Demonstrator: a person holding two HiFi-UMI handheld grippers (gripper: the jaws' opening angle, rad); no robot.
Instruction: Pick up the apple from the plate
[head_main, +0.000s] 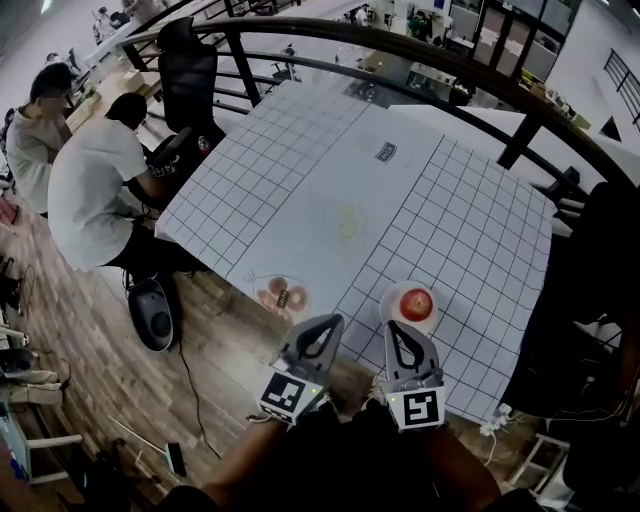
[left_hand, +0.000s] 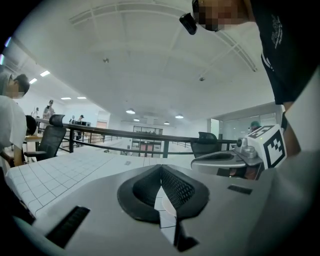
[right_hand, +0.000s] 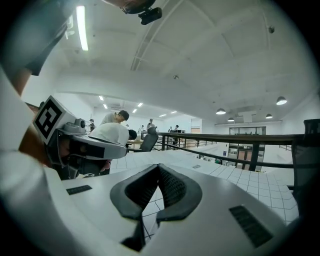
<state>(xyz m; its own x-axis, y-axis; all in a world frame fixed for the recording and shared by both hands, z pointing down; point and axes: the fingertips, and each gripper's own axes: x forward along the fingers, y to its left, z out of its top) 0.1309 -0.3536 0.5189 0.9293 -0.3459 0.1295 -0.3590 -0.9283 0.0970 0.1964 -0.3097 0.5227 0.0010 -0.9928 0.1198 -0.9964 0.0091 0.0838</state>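
Looking down, the head view alone shows the task's things: 1 red apple (head_main: 418, 302) sits on a white plate (head_main: 390, 298) at the near right of the gridded table (head_main: 300, 160). A 2nd plate (head_main: 301, 286) with something brown on it lies just to its left, near the table's near edge. Neither gripper view shows the apple.

The head view also takes in both tools. The left gripper (head_main: 334, 321) points at the near edge between the 2 plates. The right gripper (head_main: 394, 326) has its tips at the near rim of the apple's plate; whether it touches cannot be told. The left gripper view (left_hand: 161, 168) shows its 2 black pads pressed together at the tips with nothing between them. The right gripper view (right_hand: 159, 166) shows the same, pads shut and empty. Each gripper view catches the other tool at its side, along with a dark railing (left_hand: 125, 134) beyond the table.

2 people (head_main: 95, 185) sit at a desk far left. 1 small dark label (head_main: 386, 151) lies on the far part of the table, its print too small to read. The 2 marker cubes (head_main: 288, 393) carry only black-and-white squares.
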